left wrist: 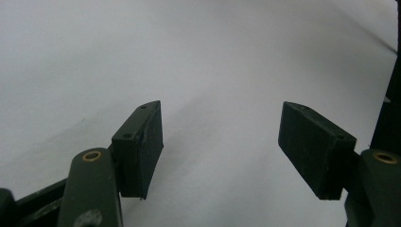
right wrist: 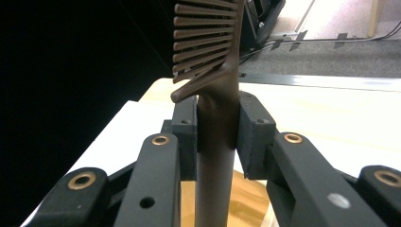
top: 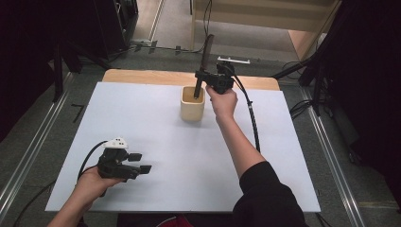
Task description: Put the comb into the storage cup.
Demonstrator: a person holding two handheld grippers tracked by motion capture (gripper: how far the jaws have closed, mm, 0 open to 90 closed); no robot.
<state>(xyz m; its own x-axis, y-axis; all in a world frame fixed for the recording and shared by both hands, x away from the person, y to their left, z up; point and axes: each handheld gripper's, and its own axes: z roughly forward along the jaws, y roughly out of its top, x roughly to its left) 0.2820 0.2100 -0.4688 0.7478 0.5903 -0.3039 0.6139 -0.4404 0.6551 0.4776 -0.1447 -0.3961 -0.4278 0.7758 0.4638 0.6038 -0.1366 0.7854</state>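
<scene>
comb (right wrist: 215, 94) upright, long axis vertical, teeth end up, handle down into the wooden cup (top: 193, 104); right gripper (top: 202, 75) jaws clamp its handle; left gripper (top: 140, 162) jaws wide, holding nothing.

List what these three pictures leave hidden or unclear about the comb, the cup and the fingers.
- Comb lower end: high view, inside the wooden cup; right gripper view, cut off at the bottom edge.
- Comb top: right gripper view, cut off at the top edge.
- Cup contents: high view, too small to tell.
- Left gripper fingers: left gripper view, bases cut off.
</scene>
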